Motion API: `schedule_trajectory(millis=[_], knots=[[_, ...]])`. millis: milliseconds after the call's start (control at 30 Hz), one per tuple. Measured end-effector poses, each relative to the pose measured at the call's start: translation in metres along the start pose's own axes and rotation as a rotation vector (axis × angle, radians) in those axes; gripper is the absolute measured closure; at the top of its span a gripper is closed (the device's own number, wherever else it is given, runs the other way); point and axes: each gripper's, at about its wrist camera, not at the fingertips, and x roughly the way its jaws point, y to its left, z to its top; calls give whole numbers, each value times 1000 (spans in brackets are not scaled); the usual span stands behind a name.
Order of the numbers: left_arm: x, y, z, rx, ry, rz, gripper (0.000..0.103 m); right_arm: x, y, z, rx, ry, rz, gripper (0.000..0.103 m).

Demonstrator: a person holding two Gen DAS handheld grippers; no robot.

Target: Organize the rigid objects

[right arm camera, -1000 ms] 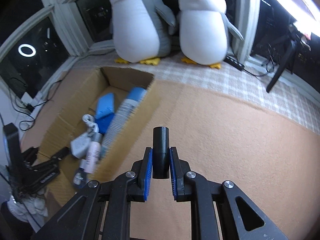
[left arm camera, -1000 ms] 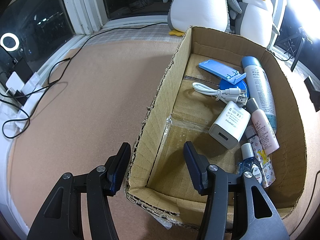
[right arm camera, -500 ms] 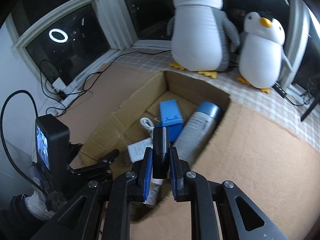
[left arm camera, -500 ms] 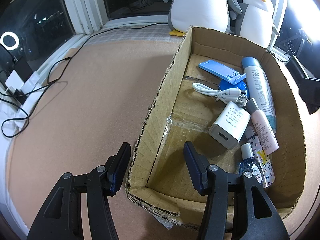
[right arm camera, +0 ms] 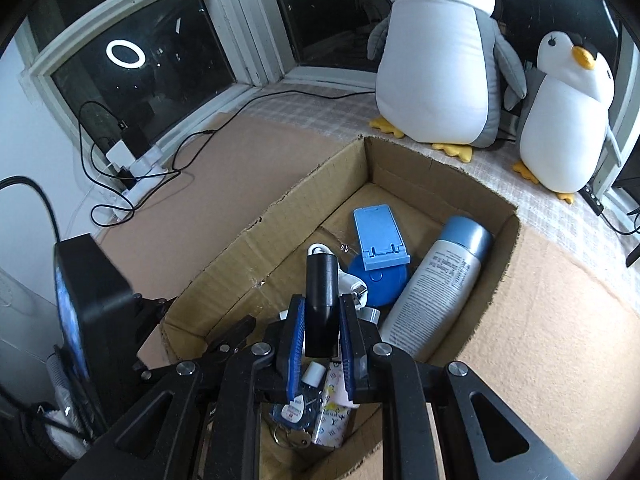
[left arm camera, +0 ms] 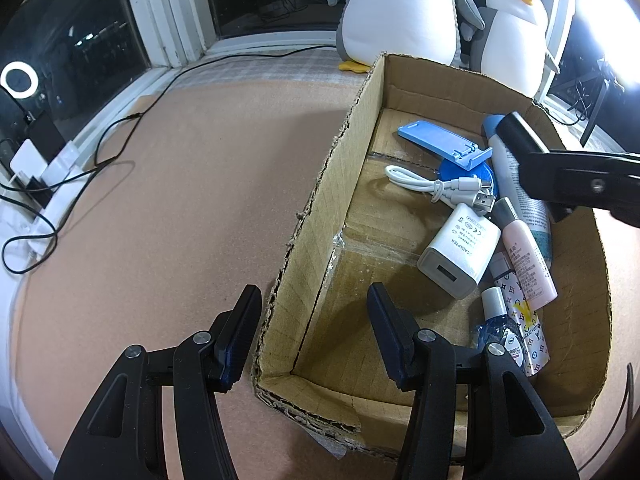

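An open cardboard box (left arm camera: pixel 320 208) stands on the tan carpet. Inside lie a blue phone stand (left arm camera: pixel 440 142), a white cable (left arm camera: pixel 432 186), a white charger (left arm camera: pixel 460 256), a spray can (left arm camera: pixel 516 200), a pink tube (left arm camera: pixel 528 256) and a small blue bottle (left arm camera: pixel 500 324). My left gripper (left arm camera: pixel 312 320) is open, and its fingers straddle the box's near left wall without pinching it. My right gripper (right arm camera: pixel 320 312) is shut on a black tube (right arm camera: pixel 320 280) and hovers over the box's contents. In the left wrist view it reaches in from the right (left arm camera: pixel 568 176), above the spray can.
Two plush penguins (right arm camera: pixel 436 64) (right arm camera: pixel 568 120) sit behind the box on a checked cloth. Black cables and a white power strip (left arm camera: pixel 44 172) lie along the window sill at the left. Bare carpet (left arm camera: pixel 180 220) stretches left of the box.
My right gripper has swung left with the black tube, from over the carpet to above the box, and has come into the left wrist view. The left gripper has stayed still.
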Motion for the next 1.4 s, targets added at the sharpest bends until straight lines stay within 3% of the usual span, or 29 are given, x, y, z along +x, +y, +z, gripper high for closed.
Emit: schedule_trajectory(millis=[467,533,600,667,1067,1400], knots=[[0,0,0,-1,0,0,49,19,-7,2,11,34,2,86],[0,1,0,0,-1,0,49,18,-7,2,11,26,-8,75],[0,0,0,2,-1,1,49,15,-7,2,12,12,-21,54],[-1,-1,-1,9,-4,4,49,11,-7,2,12,2,-29,45],[-13,-8,0,56,-31,63,50,-26,-12,-11,27,-38,-70,44],[-80,-16,-5,59,-122,36,48,-99,-22,-40,73,-141,-131,37]])
